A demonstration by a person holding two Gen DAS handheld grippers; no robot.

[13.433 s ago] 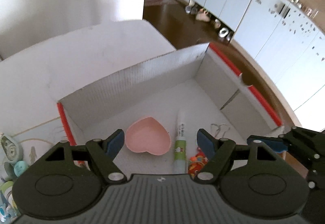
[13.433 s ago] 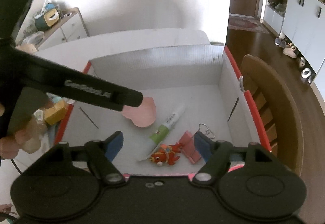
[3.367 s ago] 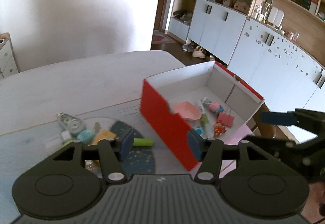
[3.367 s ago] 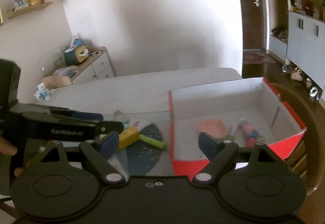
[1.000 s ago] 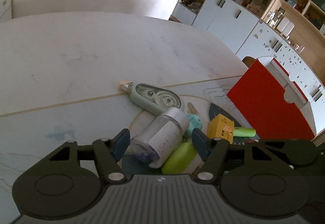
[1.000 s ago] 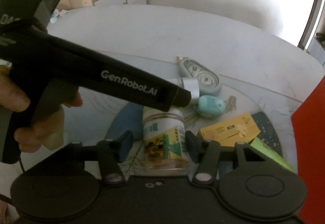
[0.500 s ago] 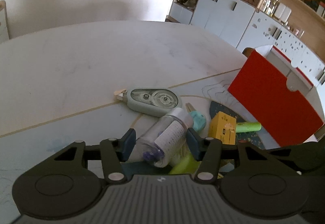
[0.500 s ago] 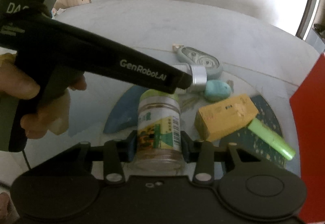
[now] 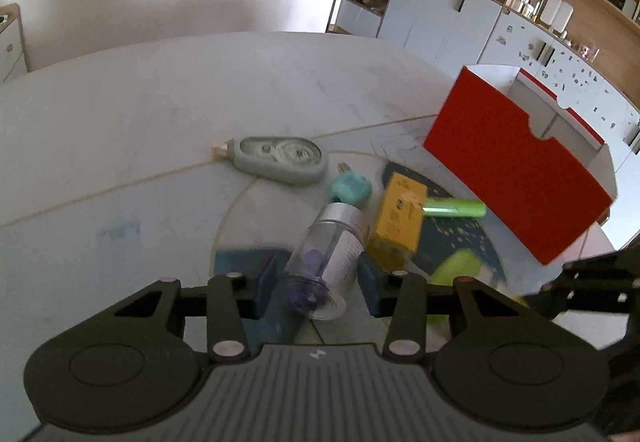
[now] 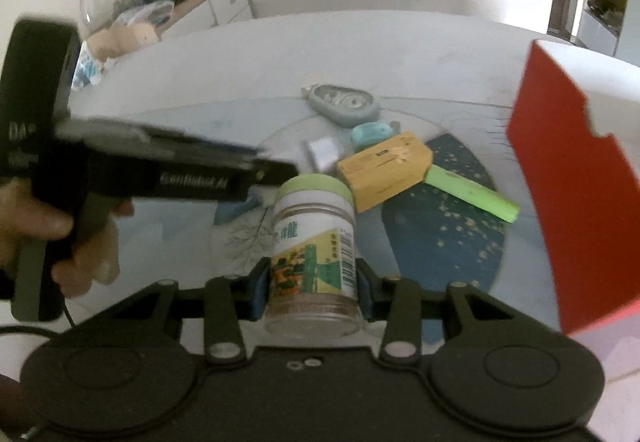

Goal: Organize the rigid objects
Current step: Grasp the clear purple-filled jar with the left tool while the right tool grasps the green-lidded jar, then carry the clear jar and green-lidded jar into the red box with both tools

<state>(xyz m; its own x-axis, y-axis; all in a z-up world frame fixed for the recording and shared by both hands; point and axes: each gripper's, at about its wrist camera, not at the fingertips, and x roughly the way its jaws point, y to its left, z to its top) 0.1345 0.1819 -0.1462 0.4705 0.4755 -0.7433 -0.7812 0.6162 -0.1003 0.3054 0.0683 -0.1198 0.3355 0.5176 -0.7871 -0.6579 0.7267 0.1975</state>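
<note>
Both grippers now clamped: vial (image 9: 326, 266), jar (image 10: 312, 262).

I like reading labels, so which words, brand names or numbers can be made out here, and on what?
"GenRobot.AI", blurred: side of the left tongs.
Green-lidded jar: large green characters, smaller print unreadable.
Clear vial: label print too small.
Yellow box: dark marks, too blurred.

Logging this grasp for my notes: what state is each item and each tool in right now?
left tool: shut on the clear vial
clear vial: lying tilted, silver cap on
right tool: shut on the labelled jar
labelled jar: green lid on
red box: open-topped, upright
correction tape: flat on table
yellow carton: closed, on its side
</note>
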